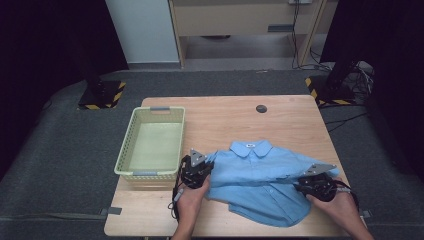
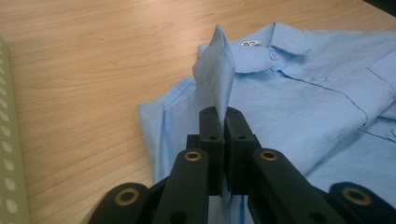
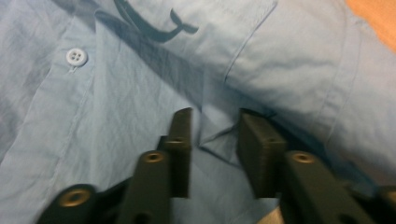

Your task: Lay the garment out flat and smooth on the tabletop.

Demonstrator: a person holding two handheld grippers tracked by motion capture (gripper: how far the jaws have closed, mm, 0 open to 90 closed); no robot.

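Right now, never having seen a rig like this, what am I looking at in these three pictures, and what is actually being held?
A person's two hands each hold a hand-held tool with two black jaws. The high view looks down on a wooden table. The other two pictures come from cameras riding on the tools, looking along their own jaws.

On the table lie a light blue button-up shirt, partly folded, and a pale green plastic basket to its left, touching nothing.

The left gripper is shut on a fold of the shirt's edge, which stands up between its jaws. The right gripper sits at the shirt's other side, jaws apart, with a small corner of cloth between them that the pads do not yet press.
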